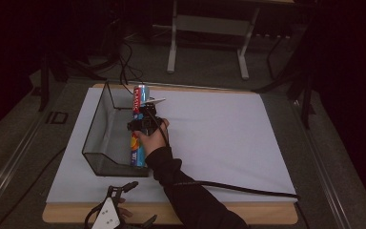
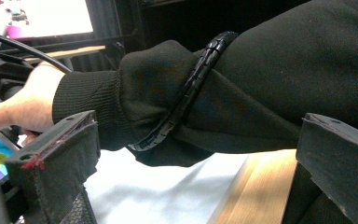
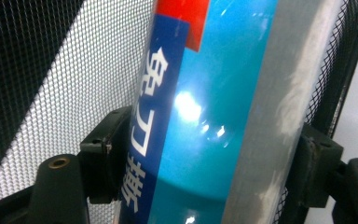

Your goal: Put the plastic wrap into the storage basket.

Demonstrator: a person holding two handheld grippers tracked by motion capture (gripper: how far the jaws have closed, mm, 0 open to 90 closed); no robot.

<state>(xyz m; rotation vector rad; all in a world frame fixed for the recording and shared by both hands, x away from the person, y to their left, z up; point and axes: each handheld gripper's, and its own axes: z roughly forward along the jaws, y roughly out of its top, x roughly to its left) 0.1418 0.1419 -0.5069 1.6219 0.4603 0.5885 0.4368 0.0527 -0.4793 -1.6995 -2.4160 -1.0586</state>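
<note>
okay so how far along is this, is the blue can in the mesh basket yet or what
Nearly there, it seems. Done: the right gripper has the can clamped, jaws pressing both its sides in the right gripper view. In hand: the can hangs at the right wall of the basket, mesh right behind it. Left: whether it rests on the basket floor can't be told, and the jaws haven't let go. The left gripper waits open at the table's near edge.

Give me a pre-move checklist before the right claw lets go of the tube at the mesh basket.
1. Grip: right claw shut on tube, jaws on both sides: ok.
2. Tube over mesh basket: at its right wall; inside or on the rim: cannot tell.
3. Tube end resting on the basket floor: cannot tell.
4. Left claw open, at the table's near edge, apart from the basket: ok.
5. Cable trails right across the white sheet, off the basket: ok.
</note>
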